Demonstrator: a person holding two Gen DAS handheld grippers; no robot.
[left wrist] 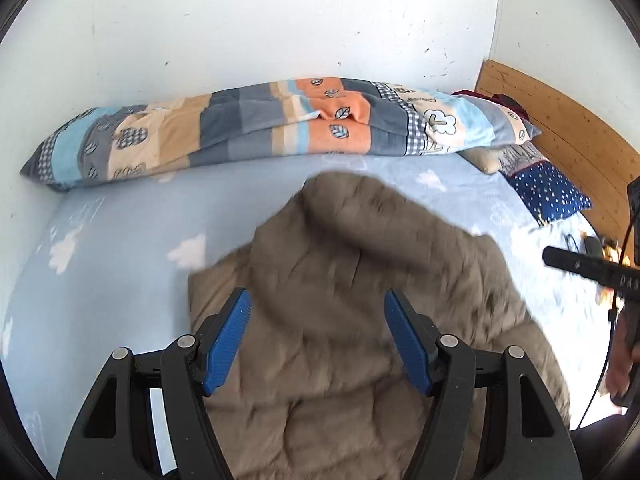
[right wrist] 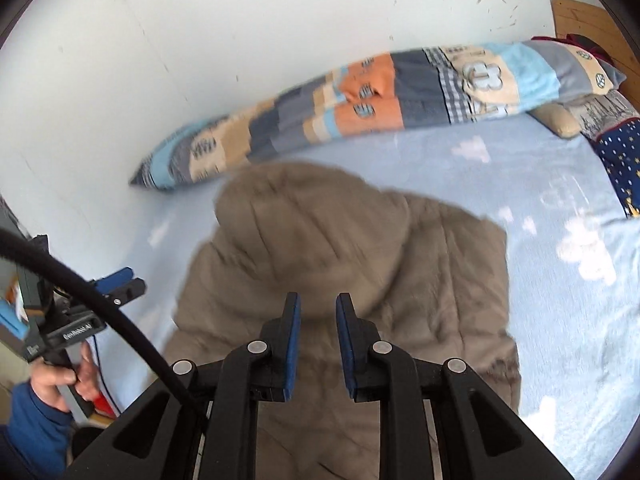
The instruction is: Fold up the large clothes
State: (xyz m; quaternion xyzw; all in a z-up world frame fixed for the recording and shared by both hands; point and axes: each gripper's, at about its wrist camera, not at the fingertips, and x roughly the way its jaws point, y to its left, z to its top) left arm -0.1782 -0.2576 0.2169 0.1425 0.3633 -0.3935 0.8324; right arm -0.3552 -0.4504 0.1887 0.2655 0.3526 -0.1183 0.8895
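A grey-brown quilted jacket lies on the light blue bed sheet, its hood end bunched up toward the wall. In the left wrist view my left gripper hovers over the jacket with its blue pads wide apart and nothing between them. My right gripper hangs above the jacket in the right wrist view, with a narrow empty gap between its jaws. Each view catches the other gripper at its edge: the right gripper at the right, the left gripper at the left, held by a hand.
A rolled patchwork duvet lies along the white wall at the back of the bed. Pillows, one dark blue with dots, sit by the wooden headboard on the right. A black cable crosses the right wrist view.
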